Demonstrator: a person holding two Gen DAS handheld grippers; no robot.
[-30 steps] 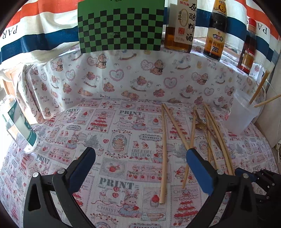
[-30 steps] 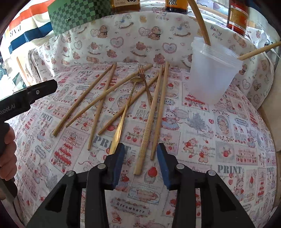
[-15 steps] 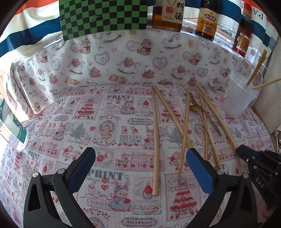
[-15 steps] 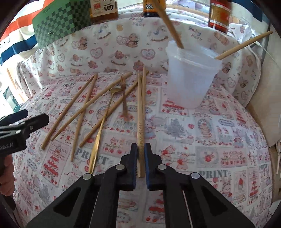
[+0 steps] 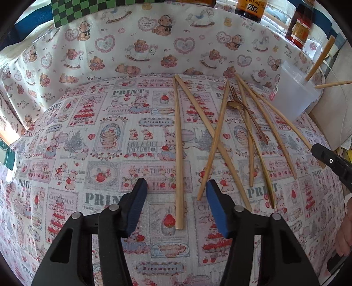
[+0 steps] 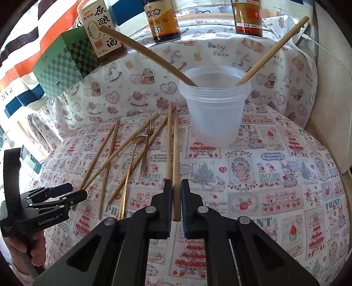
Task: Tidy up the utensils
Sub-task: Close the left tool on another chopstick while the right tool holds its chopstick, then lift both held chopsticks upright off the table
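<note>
Several bamboo chopsticks (image 6: 110,154), a gold spoon (image 6: 132,158) and a gold fork (image 6: 147,149) lie on the printed cloth. A clear plastic cup (image 6: 214,110) holds two chopsticks. My right gripper (image 6: 175,187) is shut on one chopstick (image 6: 176,154) that points toward the cup; a second one (image 6: 169,140) lies beside it. My left gripper (image 5: 176,198) is open, its jaws on either side of the near end of a chopstick (image 5: 178,154). The spoon (image 5: 248,123), the fork (image 5: 246,110) and the cup (image 5: 292,96) also show in the left wrist view.
Sauce bottles (image 6: 162,19) and a green checkered box (image 6: 66,66) stand on the ledge behind the cloth. The left gripper (image 6: 44,204) shows at the left of the right wrist view. The right gripper's tip (image 5: 330,160) shows at the right edge of the left wrist view.
My right gripper closed from half open onto a chopstick. My left gripper moved right and forward to the leftmost chopstick and narrowed its jaws.
</note>
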